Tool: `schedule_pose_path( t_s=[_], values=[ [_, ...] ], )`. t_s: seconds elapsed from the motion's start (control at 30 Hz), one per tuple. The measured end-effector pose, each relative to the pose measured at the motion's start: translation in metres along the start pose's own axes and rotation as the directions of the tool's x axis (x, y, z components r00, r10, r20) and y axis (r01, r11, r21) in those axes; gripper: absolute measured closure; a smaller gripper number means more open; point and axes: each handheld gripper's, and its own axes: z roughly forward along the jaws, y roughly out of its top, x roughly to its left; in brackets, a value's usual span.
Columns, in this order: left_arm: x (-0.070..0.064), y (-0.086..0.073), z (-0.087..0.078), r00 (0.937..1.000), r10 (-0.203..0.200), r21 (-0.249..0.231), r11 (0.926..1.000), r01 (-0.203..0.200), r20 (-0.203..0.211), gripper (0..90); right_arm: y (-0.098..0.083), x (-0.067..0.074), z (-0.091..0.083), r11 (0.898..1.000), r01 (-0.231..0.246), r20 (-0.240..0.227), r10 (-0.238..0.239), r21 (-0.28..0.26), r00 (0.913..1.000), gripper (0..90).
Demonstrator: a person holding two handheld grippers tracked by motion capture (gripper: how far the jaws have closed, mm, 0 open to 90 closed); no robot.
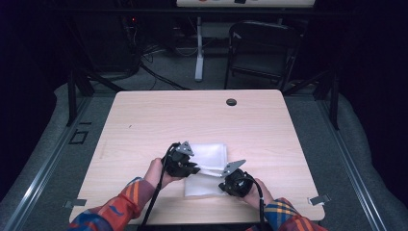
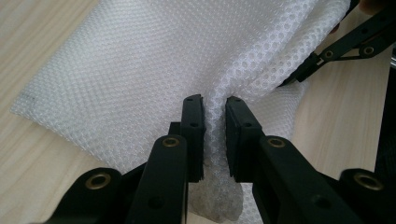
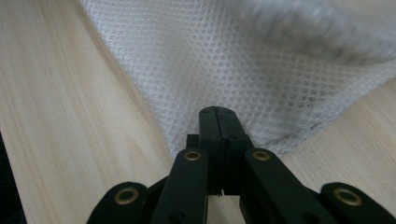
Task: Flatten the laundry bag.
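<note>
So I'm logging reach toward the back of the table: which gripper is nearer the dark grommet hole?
Left. The left gripper sits farther up the table, below and left of the grommet hole; the right gripper is lower, by the mesh cloth's near edge.

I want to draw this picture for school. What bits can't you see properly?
- High view: the near edge of the white mesh cloth is hidden under both grippers.
- Right gripper view: the cloth's top fold is blurred, too close to the camera.
- Left gripper view: the right gripper is cut off by the frame's edge.
</note>
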Motion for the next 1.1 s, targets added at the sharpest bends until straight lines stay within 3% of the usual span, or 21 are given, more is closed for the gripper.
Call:
schedule_pose_path(
  t_s=[0.33, 1.1],
  values=[
    [0.007, 0.008, -0.004, 0.9999, -0.008, -0.014, 0.9999, 0.007, -0.014, 78.9, 0.000, 0.000, 0.000, 1.000, 0.004, 0.004, -0.004, 0.001, 1.0000, 90.0],
    [0.022, 0.030, -0.007, 0.9983, 0.020, -0.028, 0.9994, -0.022, -0.055, 79.0, 0.000, 0.000, 0.000, 1.000, -0.001, 0.003, 0.001, 0.004, 1.0000, 90.0]
  ],
)
